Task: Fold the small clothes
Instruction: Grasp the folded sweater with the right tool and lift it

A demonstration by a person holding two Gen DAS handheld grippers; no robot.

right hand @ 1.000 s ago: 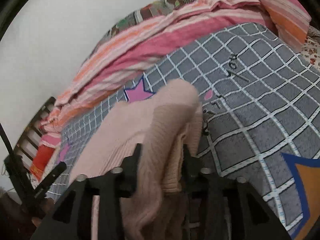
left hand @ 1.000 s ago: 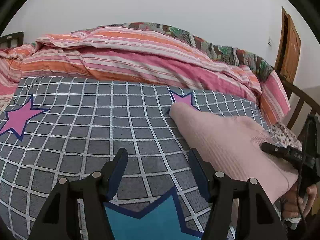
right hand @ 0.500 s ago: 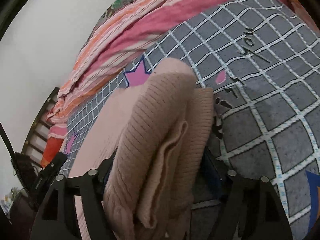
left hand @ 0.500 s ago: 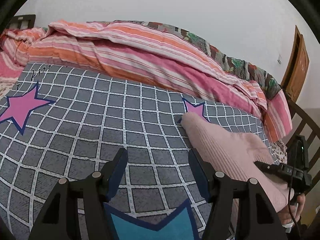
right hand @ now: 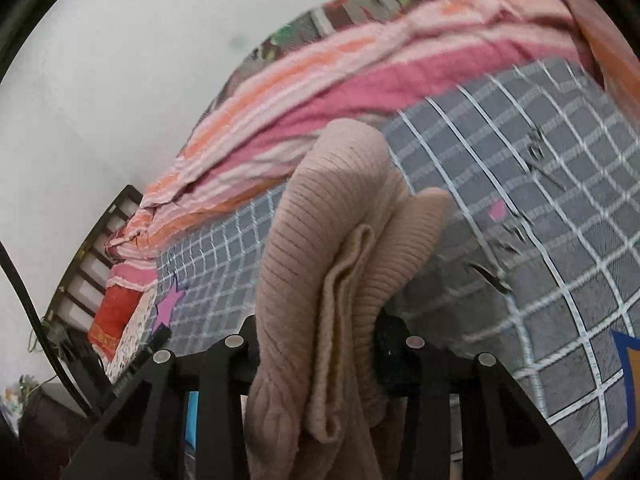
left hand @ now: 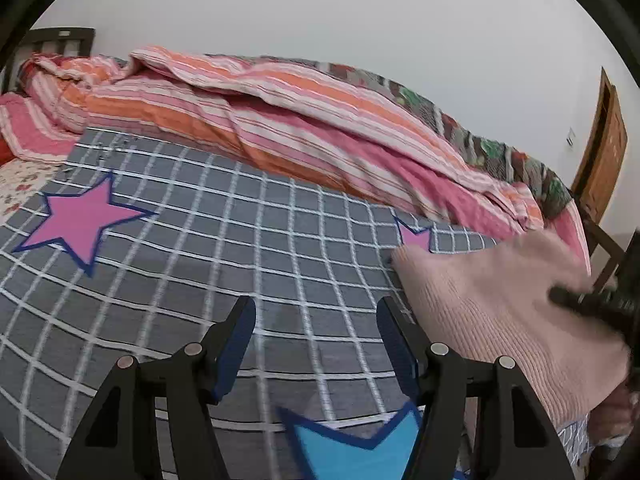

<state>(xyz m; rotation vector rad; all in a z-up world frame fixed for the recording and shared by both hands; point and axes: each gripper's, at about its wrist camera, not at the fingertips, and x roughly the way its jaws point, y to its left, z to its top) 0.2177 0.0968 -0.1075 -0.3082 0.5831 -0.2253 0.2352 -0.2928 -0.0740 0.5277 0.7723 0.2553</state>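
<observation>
In the left wrist view our left gripper [left hand: 316,322] sits at the bottom centre of the frame with its two blue-padded fingers [left hand: 236,340] spread wide apart and nothing between them; only the grey mat printed with a white grid [left hand: 224,256] shows in the gap. At the right edge of that frame we see the pale pink ribbed knit garment [left hand: 500,320], lying partly on the mat, its upper left corner just touching a small pink star [left hand: 416,238] printed there. A larger pink star with a blue outline [left hand: 82,220] sits at the left of the frame, and a blue star shape [left hand: 352,448] peeks up at the bottom centre. A black bar of the other tool crosses the garment at the far right, blurred.

In the right wrist view our right gripper [right hand: 320,344] is at the bottom centre, its fingers clamped on the same knit garment [right hand: 332,240], which bunches in thick folds between them, rises toward the middle of the frame and also hangs below them. The fingertips themselves are mostly buried in the fabric.

Behind the mat, across the upper part of both frames, lies a rumpled pink, orange and white striped quilt [left hand: 304,120]. A brown wooden door [left hand: 604,148] stands at the right edge of the left wrist view, and a dark slatted headboard [right hand: 92,256] at the left of the right wrist view.
</observation>
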